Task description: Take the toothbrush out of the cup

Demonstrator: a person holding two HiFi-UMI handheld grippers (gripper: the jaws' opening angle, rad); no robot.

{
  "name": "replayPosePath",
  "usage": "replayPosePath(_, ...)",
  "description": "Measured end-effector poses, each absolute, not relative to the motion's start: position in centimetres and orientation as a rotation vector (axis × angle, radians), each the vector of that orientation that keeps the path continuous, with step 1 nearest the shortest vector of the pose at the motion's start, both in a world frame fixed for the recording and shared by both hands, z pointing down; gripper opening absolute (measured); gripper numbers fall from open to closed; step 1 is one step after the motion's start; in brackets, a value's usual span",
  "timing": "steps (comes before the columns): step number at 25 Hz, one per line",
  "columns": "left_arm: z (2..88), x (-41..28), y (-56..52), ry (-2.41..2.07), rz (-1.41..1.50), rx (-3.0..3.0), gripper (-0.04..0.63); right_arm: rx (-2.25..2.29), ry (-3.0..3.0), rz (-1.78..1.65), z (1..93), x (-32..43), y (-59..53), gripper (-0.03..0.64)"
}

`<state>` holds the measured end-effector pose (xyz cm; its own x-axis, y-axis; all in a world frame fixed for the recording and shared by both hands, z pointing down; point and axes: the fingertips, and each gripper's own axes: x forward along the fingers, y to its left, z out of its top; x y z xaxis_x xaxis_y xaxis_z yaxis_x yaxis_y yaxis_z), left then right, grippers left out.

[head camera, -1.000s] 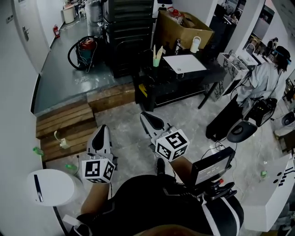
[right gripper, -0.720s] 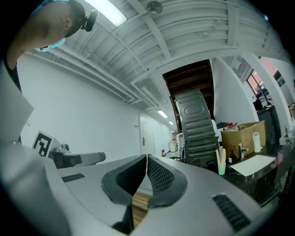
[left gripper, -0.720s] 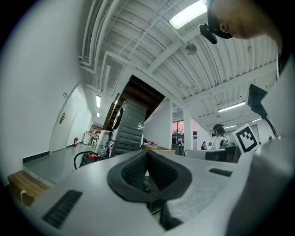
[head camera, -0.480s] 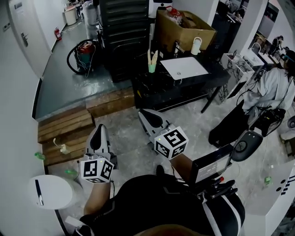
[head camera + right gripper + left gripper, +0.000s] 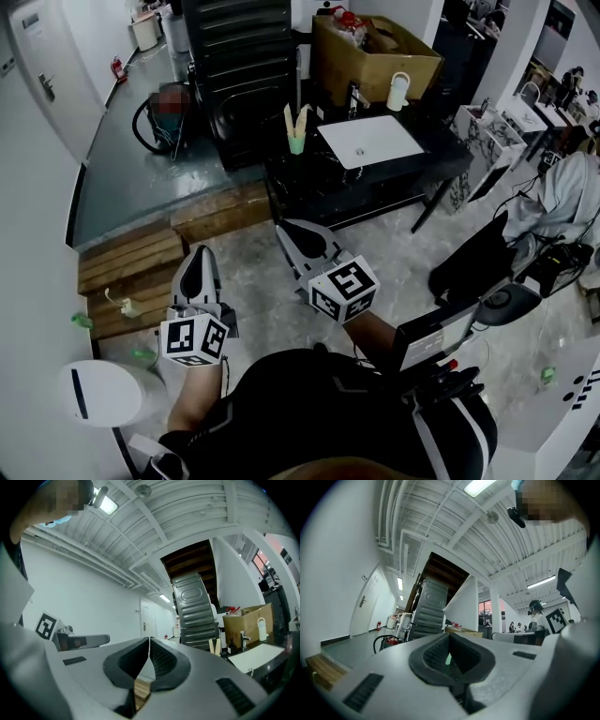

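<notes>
Toothbrush (image 5: 290, 119) isn't out of the cup (image 5: 296, 144) yet; basically nothing done so far

Left gripper (image 5: 199, 261) and right gripper (image 5: 291, 234) both have their jaws pinched together with nothing between them, held low near the person's body; well ahead of them the green cup stands on the dark counter (image 5: 375, 183) just left of the white sink (image 5: 370, 141), with what look like two pale brush handles poking up; I'd say the whole job is left: reach it, open up, grab a handle, lift it out.
</notes>
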<state>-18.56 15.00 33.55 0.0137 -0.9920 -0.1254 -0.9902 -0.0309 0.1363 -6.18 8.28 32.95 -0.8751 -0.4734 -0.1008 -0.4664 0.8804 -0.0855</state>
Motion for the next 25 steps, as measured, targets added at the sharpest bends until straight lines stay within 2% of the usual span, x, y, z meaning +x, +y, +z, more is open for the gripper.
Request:
replayPosePath(18,34.4,-8.9,5.5,-2.1,-0.206,2.282,0.006,-0.717,2.937,-0.089,33.8,2.7,0.6,0.026)
replayPosePath(25,35.1,-8.6,2.5,-2.052,-0.201,2.313,0.006,-0.77,2.918,-0.114,34.5,2.9,-1.8,0.026)
